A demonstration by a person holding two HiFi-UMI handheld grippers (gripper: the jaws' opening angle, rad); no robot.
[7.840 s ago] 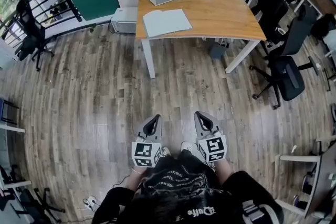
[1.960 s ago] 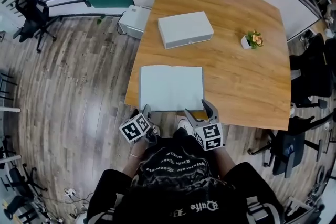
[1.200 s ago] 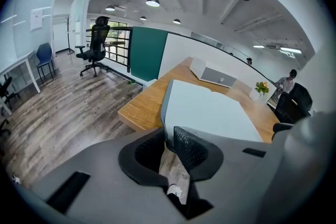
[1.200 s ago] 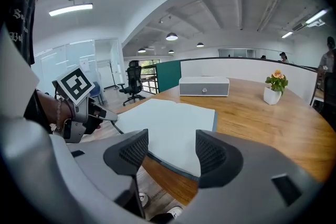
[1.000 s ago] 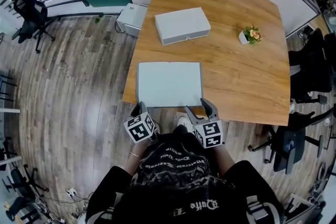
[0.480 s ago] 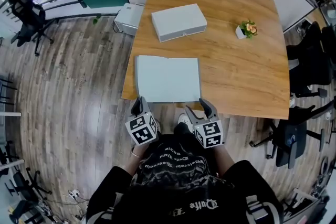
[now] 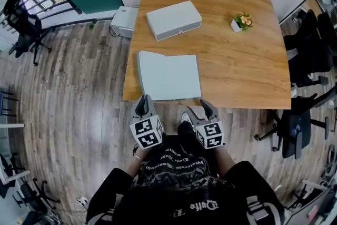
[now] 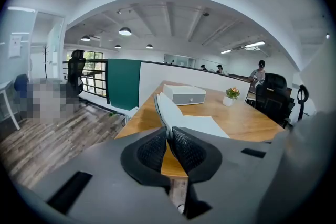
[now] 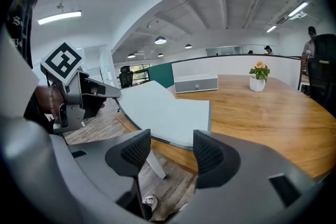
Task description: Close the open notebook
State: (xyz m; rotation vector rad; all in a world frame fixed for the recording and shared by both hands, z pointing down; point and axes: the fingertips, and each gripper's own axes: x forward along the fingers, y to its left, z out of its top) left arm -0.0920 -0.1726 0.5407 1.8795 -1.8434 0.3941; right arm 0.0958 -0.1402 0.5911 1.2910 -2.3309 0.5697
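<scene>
Notebook: left cover is pinched at its near corner and raised by left gripper; spine lies rightward; right gripper is held agape, empty.

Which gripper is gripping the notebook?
The left gripper, jaws shut on the notebook's raised left half; the right gripper's jaws stand apart, empty.
</scene>
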